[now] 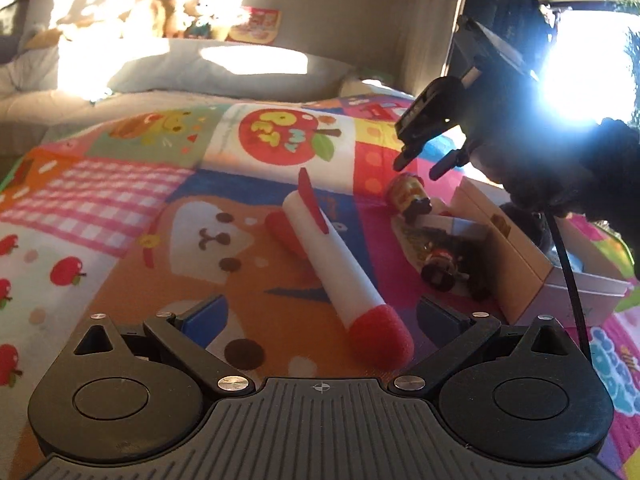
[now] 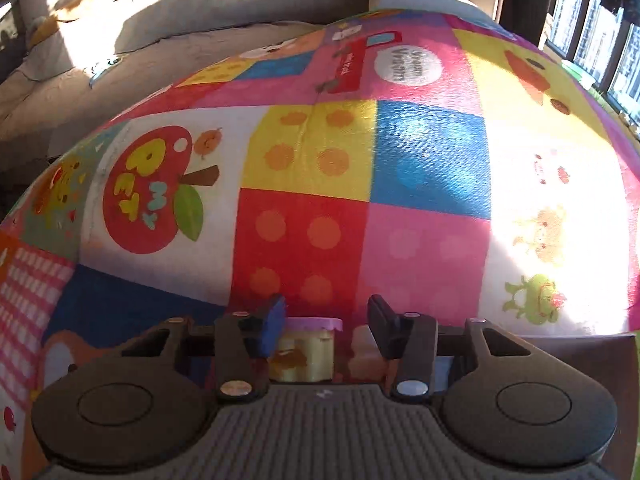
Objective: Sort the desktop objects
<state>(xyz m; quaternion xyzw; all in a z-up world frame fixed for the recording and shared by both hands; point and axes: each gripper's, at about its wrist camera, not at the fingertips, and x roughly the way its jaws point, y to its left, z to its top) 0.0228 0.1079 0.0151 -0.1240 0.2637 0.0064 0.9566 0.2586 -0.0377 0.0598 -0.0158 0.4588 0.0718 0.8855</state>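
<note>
A white foam rocket [image 1: 332, 260] with a red nose and red fins lies on the colourful mat, its nose between my left gripper's [image 1: 320, 316] open fingers. My right gripper [image 1: 418, 166] hangs open above a small yellow jar [image 1: 406, 192] lying beside a cardboard box [image 1: 516, 256]. In the right wrist view my right gripper [image 2: 326, 326] is open, apart from the yellow jar with a pink lid [image 2: 310, 350] just below its fingers. Small dark bottles [image 1: 440, 268] lie next to the box.
The patchwork play mat [image 2: 312, 152] covers the surface. A grey sofa with plush toys [image 1: 180, 16] stands behind it. A bright window [image 1: 580, 76] glares at the right. A black cable [image 1: 568, 264] hangs over the box.
</note>
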